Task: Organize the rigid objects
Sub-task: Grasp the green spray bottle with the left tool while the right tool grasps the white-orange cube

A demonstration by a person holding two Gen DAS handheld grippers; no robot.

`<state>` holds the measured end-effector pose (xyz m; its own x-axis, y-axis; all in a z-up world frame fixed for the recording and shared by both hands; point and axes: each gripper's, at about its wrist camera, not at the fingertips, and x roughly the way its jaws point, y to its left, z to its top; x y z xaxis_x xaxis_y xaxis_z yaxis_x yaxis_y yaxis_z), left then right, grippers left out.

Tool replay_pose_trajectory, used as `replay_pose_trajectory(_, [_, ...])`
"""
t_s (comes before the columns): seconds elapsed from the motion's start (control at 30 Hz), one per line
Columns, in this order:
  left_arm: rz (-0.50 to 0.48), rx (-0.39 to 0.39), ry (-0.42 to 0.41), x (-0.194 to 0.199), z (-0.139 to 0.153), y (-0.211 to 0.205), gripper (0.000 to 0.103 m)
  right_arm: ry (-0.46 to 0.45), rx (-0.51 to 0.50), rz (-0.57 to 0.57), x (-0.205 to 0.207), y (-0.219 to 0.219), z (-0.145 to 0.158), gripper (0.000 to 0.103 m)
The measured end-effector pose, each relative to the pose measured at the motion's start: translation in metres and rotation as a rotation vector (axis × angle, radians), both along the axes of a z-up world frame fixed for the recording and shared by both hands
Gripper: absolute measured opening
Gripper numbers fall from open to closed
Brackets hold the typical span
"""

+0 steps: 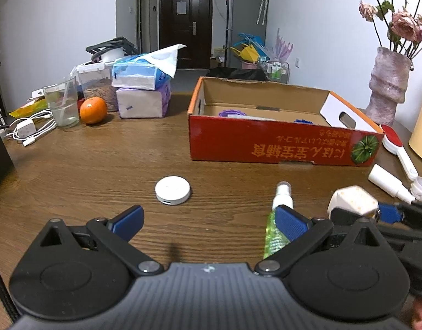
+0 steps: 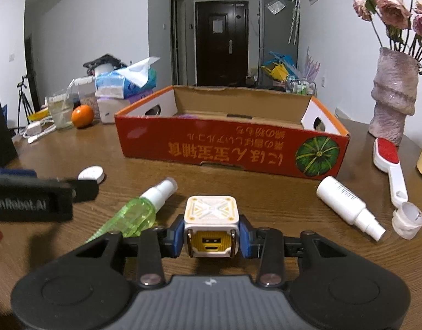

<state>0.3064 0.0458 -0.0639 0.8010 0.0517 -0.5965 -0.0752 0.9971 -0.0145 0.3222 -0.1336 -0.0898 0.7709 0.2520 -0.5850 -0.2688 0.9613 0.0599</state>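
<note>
My right gripper point(image 2: 211, 240) is shut on a white and yellow cube charger point(image 2: 211, 221), held just above the table; it also shows in the left wrist view point(image 1: 352, 199). My left gripper point(image 1: 208, 221) is open and empty above the table, with a white round disc point(image 1: 173, 190) just ahead of it. A green spray bottle point(image 2: 136, 214) lies between the grippers, partly behind my left gripper's right finger point(image 1: 290, 224). The open red cardboard box point(image 2: 230, 148) stands behind, with purple and blue items inside point(image 1: 231, 113).
A white spray bottle point(image 2: 348, 206), a clear cap point(image 2: 407, 220) and a red lint brush point(image 2: 388, 162) lie at the right. A vase of flowers point(image 2: 393, 93) stands at the back right. Tissue packs point(image 1: 142, 88), an orange point(image 1: 92, 110), a glass point(image 1: 61, 101) and cables point(image 1: 29, 130) sit at the back left.
</note>
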Motion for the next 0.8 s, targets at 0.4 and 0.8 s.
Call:
replay_pose_trajectory(0.4, [-0.046, 0.007, 0.045, 0.003, -0.011, -0.028, 0.103, -0.042, 0.033, -0.068, 0.001, -0.037, 0.01, 0.038])
replay_pose_trajectory(0.8, [-0.087, 0.005, 0.076, 0.007, -0.022, -0.05, 0.099, -0.066, 0.059, -0.099, -0.003, -0.065, 0.015, 0.038])
